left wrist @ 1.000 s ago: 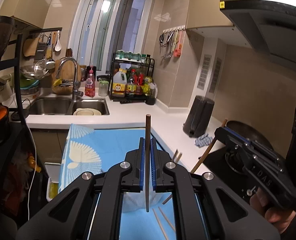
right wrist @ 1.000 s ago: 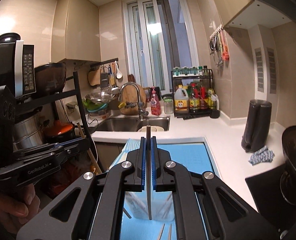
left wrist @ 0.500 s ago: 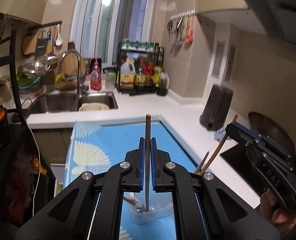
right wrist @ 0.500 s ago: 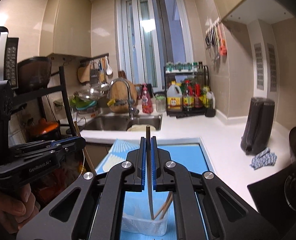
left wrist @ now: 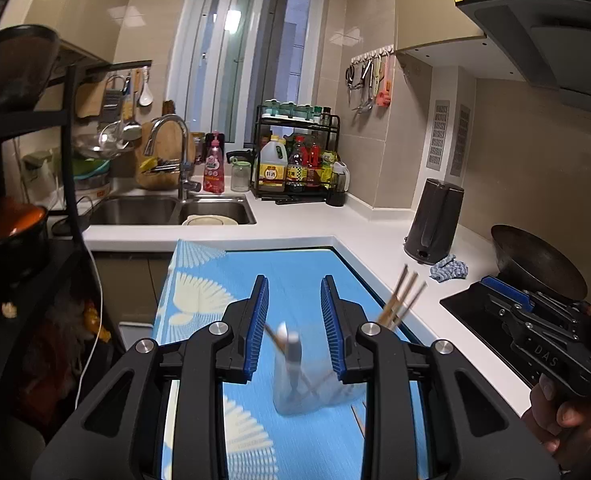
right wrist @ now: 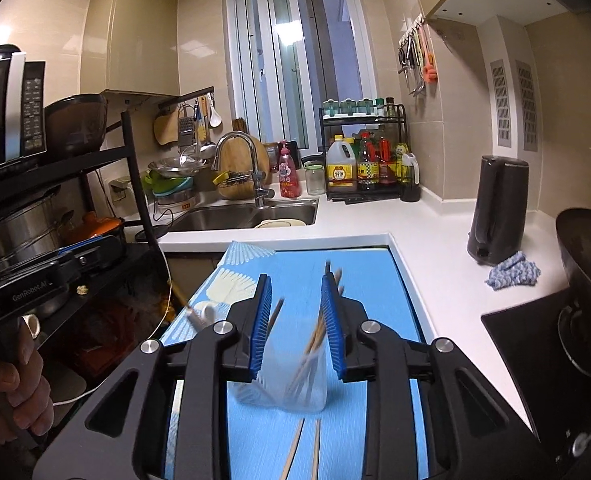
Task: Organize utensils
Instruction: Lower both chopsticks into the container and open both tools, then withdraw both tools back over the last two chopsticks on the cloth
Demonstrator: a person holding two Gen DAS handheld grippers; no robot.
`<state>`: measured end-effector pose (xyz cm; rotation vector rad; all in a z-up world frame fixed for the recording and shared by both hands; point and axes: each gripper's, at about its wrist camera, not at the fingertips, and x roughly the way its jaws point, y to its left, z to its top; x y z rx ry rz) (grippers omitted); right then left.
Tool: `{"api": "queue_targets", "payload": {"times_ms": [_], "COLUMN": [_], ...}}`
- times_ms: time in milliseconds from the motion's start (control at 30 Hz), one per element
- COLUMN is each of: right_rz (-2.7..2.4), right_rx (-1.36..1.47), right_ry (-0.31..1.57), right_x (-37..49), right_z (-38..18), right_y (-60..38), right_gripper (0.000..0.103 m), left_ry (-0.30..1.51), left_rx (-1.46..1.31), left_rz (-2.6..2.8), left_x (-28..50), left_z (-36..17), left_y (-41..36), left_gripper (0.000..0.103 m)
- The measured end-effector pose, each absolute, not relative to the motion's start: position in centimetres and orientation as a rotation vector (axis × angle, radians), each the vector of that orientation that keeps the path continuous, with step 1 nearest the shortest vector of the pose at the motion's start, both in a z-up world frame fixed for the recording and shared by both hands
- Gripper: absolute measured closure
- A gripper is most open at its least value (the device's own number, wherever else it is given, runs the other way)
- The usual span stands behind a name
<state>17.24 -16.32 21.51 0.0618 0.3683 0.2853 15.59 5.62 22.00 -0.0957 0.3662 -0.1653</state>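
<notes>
A clear plastic cup [left wrist: 315, 388] stands on the blue mat [left wrist: 287, 276], with several wooden chopsticks [left wrist: 403, 296] leaning out of it. My left gripper [left wrist: 293, 320] is open and empty just above the cup. In the right wrist view my right gripper [right wrist: 295, 320] is open and empty above the same cup [right wrist: 287, 388], with chopsticks [right wrist: 319, 328] inside it. Two chopsticks [right wrist: 303, 452] lie flat on the mat [right wrist: 367, 280] in front of the cup. The right gripper also shows at the right of the left wrist view [left wrist: 507, 296].
A white counter [left wrist: 375, 240] wraps around the mat. A sink [left wrist: 167, 210] with faucet is at the back left, a bottle rack [left wrist: 295, 160] behind it. A dark kettle [left wrist: 433, 222], blue cloth [left wrist: 449, 270], wok [left wrist: 535, 260] and stove are at right. A black shelf [right wrist: 55, 184] stands at left.
Both grippers were shut on a chopstick held upright over the cup. Now both have opened and the chopsticks have dropped into the cup.
</notes>
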Motion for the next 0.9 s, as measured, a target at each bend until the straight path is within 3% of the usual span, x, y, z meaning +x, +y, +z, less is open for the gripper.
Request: {"api": "queue_targets", "payload": {"times_ms": [267, 533, 900], "right_rz": [0.263, 0.156, 0.198], "right_rx": [0.04, 0.051, 0.009], "right_ry": [0.408, 0.457, 0.59], "right_x": [10.2, 5.6, 4.4], "right_z": [15.3, 7.4, 2.1], "right_y": [-16.9, -18.0, -17.9], "right_gripper": [0.063, 0.062, 0.061], "left_ry": [0.445, 0.573, 0.615], "left_rx": [-0.108, -0.089, -0.101], "left_rz": [-0.092, -0.049, -0.06], "left_x": [8.9, 4.9, 2.6], "left_z": [13.2, 4.2, 0.6], "left_y": [5.6, 4.5, 3.3], "left_gripper": [0.073, 0.068, 0.069]}}
